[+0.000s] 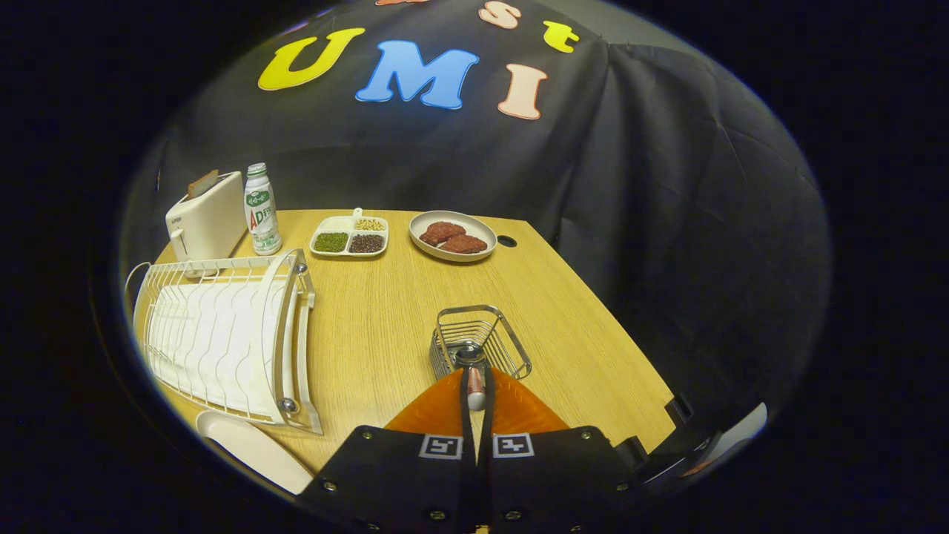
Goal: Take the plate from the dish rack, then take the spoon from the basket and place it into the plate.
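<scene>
Your tongs (475, 404) are closed on the slim silver spoon (474, 378), its bowl over the wire basket (482, 337) at twelve o'clock. Lift it straight up, then swing to the white oval plate (252, 449) on the wooden counter (385, 311) at eight o'clock.

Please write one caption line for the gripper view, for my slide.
Gripper shut on the spoon above the wire basket; white plate on the table beside the dish rack.
</scene>
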`<state>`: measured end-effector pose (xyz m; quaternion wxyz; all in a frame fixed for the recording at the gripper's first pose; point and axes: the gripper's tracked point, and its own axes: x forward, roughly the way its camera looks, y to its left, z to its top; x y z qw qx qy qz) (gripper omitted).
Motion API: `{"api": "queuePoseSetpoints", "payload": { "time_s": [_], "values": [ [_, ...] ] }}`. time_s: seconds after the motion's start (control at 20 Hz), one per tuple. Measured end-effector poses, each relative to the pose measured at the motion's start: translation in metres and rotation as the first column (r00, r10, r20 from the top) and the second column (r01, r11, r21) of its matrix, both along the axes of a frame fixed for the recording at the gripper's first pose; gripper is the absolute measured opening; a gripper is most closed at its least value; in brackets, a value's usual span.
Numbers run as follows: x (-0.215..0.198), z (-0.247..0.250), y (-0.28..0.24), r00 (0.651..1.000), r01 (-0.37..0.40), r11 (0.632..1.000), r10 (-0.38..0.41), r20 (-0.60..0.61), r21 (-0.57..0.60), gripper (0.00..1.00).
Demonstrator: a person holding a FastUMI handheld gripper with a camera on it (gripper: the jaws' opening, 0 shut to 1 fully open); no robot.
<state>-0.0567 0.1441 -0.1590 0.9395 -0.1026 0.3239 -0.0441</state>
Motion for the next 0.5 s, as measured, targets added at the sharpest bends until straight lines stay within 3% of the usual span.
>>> {"api": "queuePoseSetpoints", "payload": {
  "time_s": [0.5],
  "values": [
    [-0.015, 0.026, 0.009, 0.998, -0.052, 0.998, 0.053, 0.028, -0.028, 0.01]
  ]
}}
